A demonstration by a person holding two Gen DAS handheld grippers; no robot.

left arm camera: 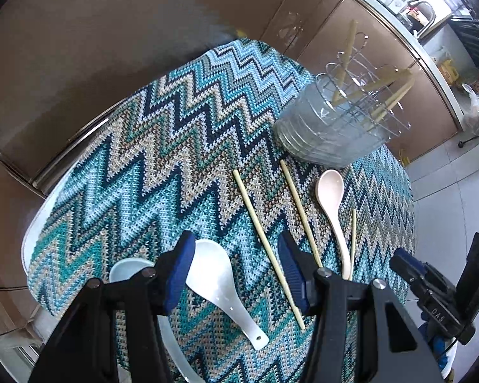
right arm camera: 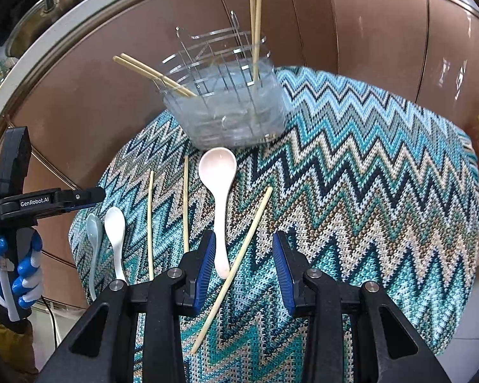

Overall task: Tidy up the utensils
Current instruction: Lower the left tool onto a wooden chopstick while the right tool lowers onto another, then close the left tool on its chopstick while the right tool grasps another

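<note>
A clear utensil holder (left arm camera: 332,127) (right arm camera: 226,108) with a wire divider stands at the far side of the zigzag cloth and holds several chopsticks (right arm camera: 255,32). Loose on the cloth lie a pale pink spoon (left arm camera: 330,198) (right arm camera: 218,191), a white spoon (left arm camera: 220,284) (right arm camera: 115,233), a grey-blue spoon (left arm camera: 124,269) (right arm camera: 94,239) and three chopsticks (left arm camera: 266,242) (right arm camera: 236,265). My left gripper (left arm camera: 236,265) is open above the white spoon and one chopstick. My right gripper (right arm camera: 244,258) is open above the slanted chopstick and the pink spoon's handle.
The zigzag cloth (left arm camera: 163,166) (right arm camera: 367,191) covers a small round table beside brown cabinet doors (right arm camera: 367,32). A pot (right arm camera: 44,12) sits on the counter at upper left. The other gripper shows at each view's side: the right one (left arm camera: 431,287), the left one (right arm camera: 48,204).
</note>
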